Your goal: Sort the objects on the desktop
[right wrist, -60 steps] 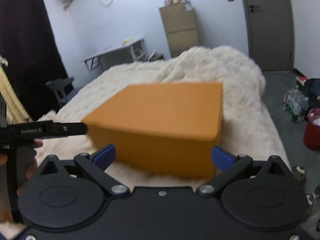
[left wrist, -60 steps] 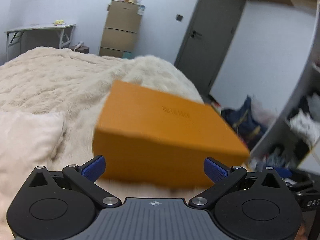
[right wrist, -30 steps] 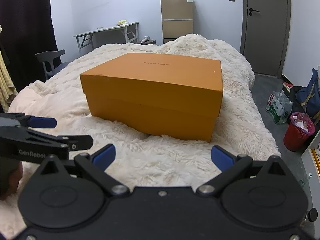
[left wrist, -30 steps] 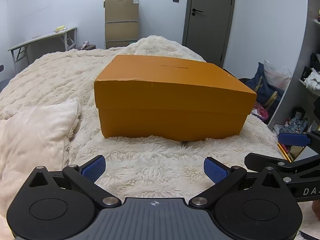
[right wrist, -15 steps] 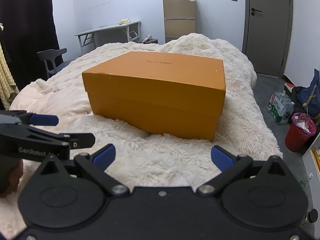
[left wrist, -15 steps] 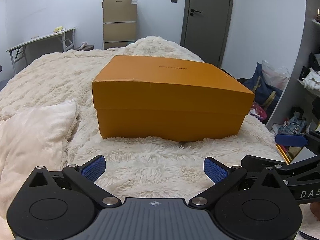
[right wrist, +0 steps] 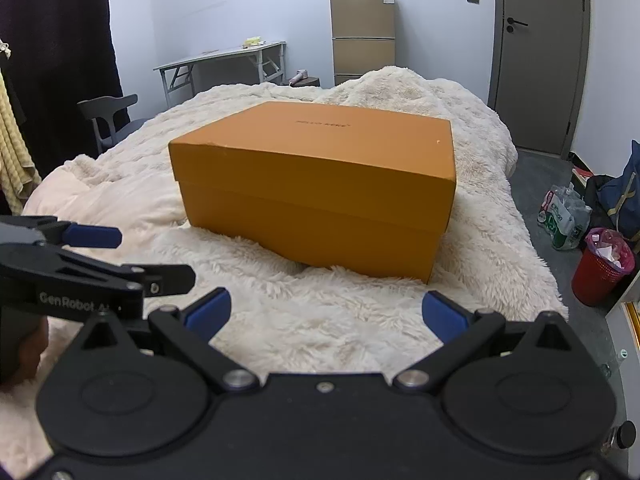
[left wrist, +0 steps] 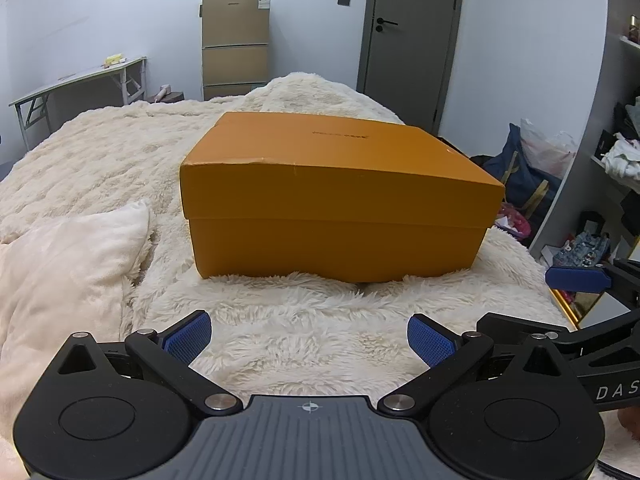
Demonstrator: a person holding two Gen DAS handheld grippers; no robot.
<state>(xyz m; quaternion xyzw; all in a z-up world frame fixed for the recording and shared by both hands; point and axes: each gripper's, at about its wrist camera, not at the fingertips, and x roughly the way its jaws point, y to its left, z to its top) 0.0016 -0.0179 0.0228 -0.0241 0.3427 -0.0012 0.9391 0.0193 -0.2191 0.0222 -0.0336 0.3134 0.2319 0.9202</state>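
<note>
Orange box (left wrist: 340, 200), lid on, sits mid-frame on the fluffy bed (left wrist: 300, 328), its lid print too small to read, while left claw (left wrist: 310, 338) and right claw (right wrist: 326, 314) hang released below it, and only the right view shows the red bin (right wrist: 604, 270).

Bare blanket (left wrist: 304, 320) before fingers, box (left wrist: 336, 208) beyond

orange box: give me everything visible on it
The orange box looks like plain matte cardboard: a deep lid shut over a slightly narrower base, with small dark lettering on top, too small to read. It sits level on the fluffy cream blanket, its bottom edge sunk into the pile. Both grippers, the left and the right, are open and clear of it.
</note>
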